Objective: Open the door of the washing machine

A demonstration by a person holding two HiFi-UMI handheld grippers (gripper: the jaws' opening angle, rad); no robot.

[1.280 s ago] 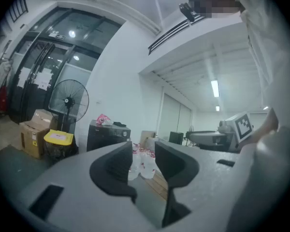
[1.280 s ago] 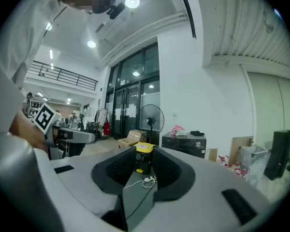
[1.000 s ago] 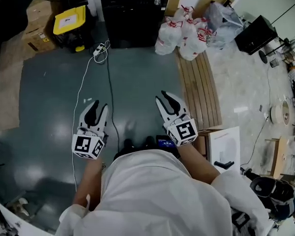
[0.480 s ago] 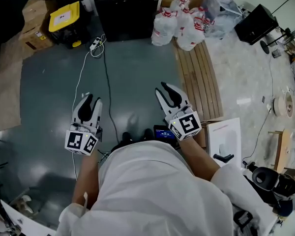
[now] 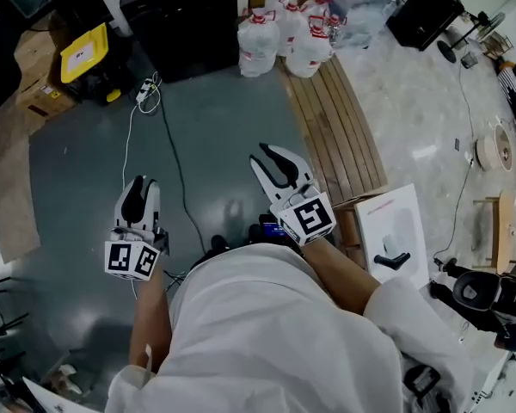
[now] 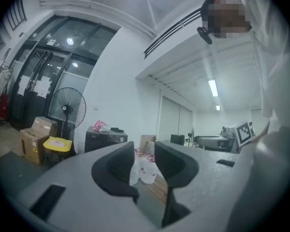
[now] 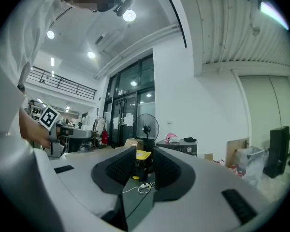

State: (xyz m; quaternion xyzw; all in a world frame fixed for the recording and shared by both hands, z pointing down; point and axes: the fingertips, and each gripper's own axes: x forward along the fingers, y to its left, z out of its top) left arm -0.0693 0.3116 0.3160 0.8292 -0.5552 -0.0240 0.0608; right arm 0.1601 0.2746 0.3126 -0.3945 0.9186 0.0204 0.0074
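- The dark grey floor mat (image 5: 86,162) is the open patch. It's bare from the grippers all the way up to the washing machine, with just a thin black cable (image 5: 176,166) trailing across it.
- The washing machine (image 5: 185,24) is the black box at the mat's far edge, about 11 o'clock from the person and well apart from both grippers. I can't make out its door from here.
- The mat's right edge, at 1 o'clock, butts against a wooden slat board (image 5: 335,119). Its left edge, at 9 o'clock, meets a brown sheet (image 5: 4,188).
- The left gripper (image 5: 138,183) is out at 10 o'clock, with its jaws spread and nothing between them.
- The right gripper (image 5: 269,155) is at 12 o'clock, also spread wide and empty.
- Counting up, there's one washing machine and two grippers.
- There's one yellow-lidded bin (image 5: 82,54) just beside the machine at 10 o'clock, and one power strip (image 5: 146,89) in front of it.
- The white bags (image 5: 284,28) sit at the machine's other side, at 12 o'clock. I count four, though they bunch up.
- There's one standing fan (image 6: 67,109).
- One white box (image 5: 396,231) sits close by the person at 3 o'clock.
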